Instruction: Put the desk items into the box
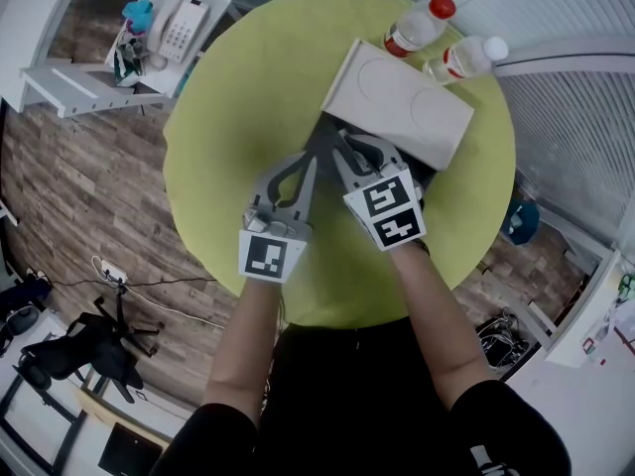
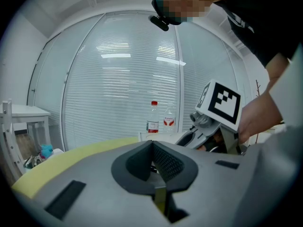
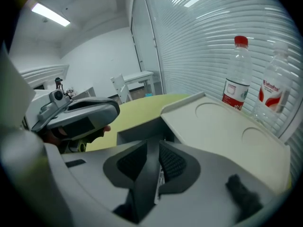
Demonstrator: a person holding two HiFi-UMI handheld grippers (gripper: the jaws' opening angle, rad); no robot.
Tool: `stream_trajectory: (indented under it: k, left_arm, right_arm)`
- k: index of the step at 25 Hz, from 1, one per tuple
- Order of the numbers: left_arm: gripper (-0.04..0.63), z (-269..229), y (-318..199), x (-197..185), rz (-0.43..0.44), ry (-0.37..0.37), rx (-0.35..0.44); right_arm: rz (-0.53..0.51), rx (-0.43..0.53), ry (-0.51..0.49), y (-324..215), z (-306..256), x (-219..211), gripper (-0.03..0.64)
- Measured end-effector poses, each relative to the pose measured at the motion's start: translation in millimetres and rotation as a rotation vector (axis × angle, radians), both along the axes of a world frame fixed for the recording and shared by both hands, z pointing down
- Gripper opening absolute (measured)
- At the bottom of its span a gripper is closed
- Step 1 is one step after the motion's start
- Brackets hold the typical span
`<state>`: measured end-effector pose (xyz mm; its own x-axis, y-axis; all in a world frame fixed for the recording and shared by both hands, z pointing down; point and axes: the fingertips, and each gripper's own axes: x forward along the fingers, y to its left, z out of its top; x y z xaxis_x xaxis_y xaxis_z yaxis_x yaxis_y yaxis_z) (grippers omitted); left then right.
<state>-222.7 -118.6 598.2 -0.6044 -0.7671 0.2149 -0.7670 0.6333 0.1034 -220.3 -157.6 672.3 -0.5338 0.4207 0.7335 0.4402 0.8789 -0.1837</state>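
my left gripper (image 2: 152, 163), pressed together on nothing i can make out, waits beside the right gripper (image 3: 152, 167), which pinches a thin dark flat item (image 3: 145, 186) edge-on, likely to slide it into the box (image 1: 397, 97) at the counter's (image 1: 238, 117) 1 o'clock.

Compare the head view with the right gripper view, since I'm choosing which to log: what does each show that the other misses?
Only the head view: the white desk telephone on the white shelf, and the wooden floor. Only the right gripper view: the thin dark flat item clamped in the right hand-held gripper. Both: the round yellow-green table, the flat white box, the red-capped clear plastic bottle and the white-capped one.
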Motion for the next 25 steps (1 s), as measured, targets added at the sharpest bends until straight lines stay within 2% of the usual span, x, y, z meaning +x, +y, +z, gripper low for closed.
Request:
stream_trajectory:
  k: [14,25]
  left_arm:
    - [0.012,-17.4,-4.8,23.4,-0.029,-0.015,-0.007]
    - [0.012,-78.2,-24.9,70.5,0.013,-0.074,0.001]
  right_arm:
    - [-0.013,-0.102,-0.245,-5.7,-60.0,22.8,0.064]
    - [-0.069,-0.187,-0.433,-17.9,-142.7,75.7,0.031]
